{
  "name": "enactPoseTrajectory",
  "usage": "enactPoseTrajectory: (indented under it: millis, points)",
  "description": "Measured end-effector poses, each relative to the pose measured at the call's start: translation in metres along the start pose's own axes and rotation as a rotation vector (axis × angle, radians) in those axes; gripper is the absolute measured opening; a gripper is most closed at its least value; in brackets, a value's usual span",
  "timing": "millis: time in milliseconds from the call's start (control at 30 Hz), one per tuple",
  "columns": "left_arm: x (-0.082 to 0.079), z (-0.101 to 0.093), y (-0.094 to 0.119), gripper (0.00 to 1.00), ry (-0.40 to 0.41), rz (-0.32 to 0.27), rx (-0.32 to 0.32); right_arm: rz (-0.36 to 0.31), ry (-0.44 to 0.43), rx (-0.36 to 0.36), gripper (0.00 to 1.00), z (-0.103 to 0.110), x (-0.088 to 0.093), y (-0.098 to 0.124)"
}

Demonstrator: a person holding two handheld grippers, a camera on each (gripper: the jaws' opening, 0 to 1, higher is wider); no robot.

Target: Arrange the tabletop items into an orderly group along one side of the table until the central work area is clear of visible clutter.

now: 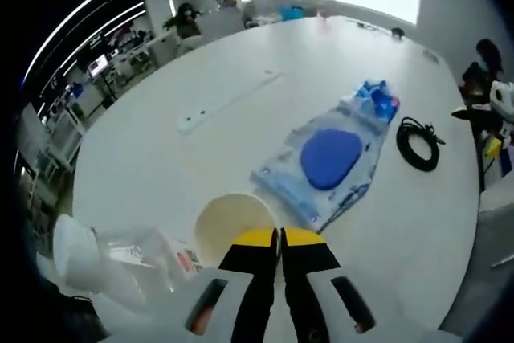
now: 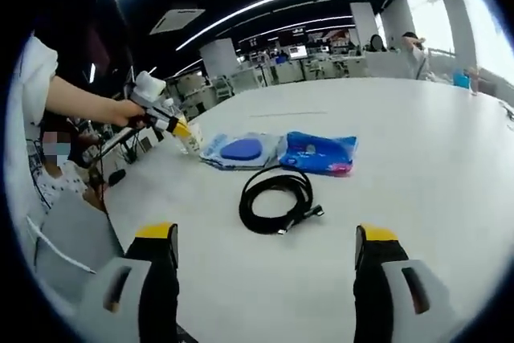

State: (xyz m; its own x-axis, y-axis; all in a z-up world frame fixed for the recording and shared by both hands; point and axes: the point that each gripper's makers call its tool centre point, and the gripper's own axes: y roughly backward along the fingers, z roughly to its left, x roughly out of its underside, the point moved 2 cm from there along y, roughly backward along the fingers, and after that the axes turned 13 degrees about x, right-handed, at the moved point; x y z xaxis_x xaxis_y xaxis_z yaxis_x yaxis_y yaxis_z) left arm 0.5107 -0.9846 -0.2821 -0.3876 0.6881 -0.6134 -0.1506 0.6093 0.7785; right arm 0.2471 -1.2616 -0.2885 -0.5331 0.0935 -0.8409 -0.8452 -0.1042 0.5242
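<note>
progress: early, by my read. Pouch, blue pack and cable lie mid-desk, not yet grouped at an edge; cup + bottle sit nearer one edge.
left tongs (image 1: 280, 237): clenched, yellow tips together. They meet at the cup's near rim; can't tell if rim is pinched.
right tongs (image 2: 265, 238): released, wide apart, nothing between; cable lies ahead of them.
cup (image 1: 233, 221): cream, round, open mouth, paper-like, just beside bottle.
bottle (image 1: 136, 251): clear plastic, lying on its side, label visible.
pouch (image 1: 325, 162): clear crinkly film, flat, w/ blue oval pad inside.
blue pack (image 2: 319, 153): glossy soft bag, touching pouch's end.
cable (image 2: 277, 198): black, coiled loop, plug ends loose, near pouch.
desk (image 1: 241, 54): white, smooth, matte; long white strip farther out.
left to do: move the 3 central items to the side.
</note>
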Motion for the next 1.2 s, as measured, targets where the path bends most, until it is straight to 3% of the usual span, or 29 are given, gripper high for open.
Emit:
enactPoseTrajectory:
  millis: [567, 867, 1000, 1200]
  points:
    - [0.003, -0.002, 0.001, 0.0, 0.041, -0.021, 0.006, 0.044, 0.153, -0.021, 0.89, -0.005, 0.003, 0.001]
    - [0.004, -0.001, 0.003, 0.01, 0.08, -0.036, -0.008, 0.077, 0.121, -0.001, 0.85, -0.009, 0.015, 0.0]
    - [0.002, -0.003, 0.005, 0.08, 0.07, -0.049, 0.0, 0.088, 0.116, -0.006, 0.85, -0.006, 0.018, 0.001]
    - [-0.002, 0.0, 0.01, 0.29, 0.043, -0.08, -0.032, 0.09, 0.105, -0.004, 0.86, -0.005, 0.018, 0.001]
